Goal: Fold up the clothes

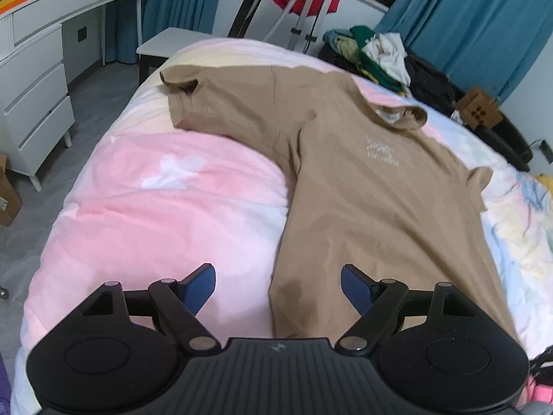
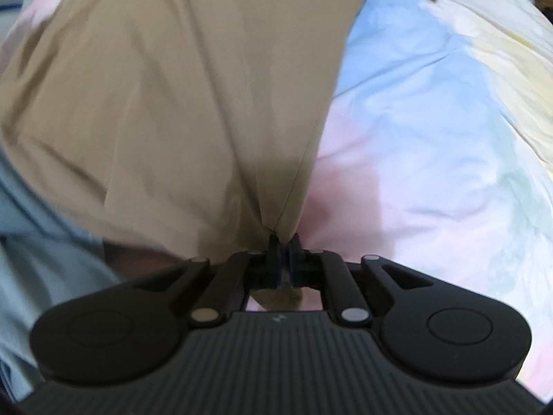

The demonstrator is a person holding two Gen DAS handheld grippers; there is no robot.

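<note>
A tan T-shirt [image 1: 345, 173] lies spread on the pastel bedspread [image 1: 155, 207], collar at the far right, one sleeve stretched to the far left. My left gripper [image 1: 278, 282] stands open just above the shirt's near hem corner, its blue pads [image 1: 204, 285] on either side of the hem edge and not pressing on it. In the right wrist view my right gripper [image 2: 284, 242] is shut on a corner of the tan T-shirt [image 2: 172, 86], and the cloth is drawn up into a taut peak at the fingers.
A white dresser [image 1: 31, 103] stands left of the bed, with a small table [image 1: 166, 43] past the bed's far end. A pile of clothes [image 1: 376, 55] and a cardboard box [image 1: 478, 109] sit at the far right. Pale blue fabric [image 2: 31, 224] fills the right wrist view's left edge.
</note>
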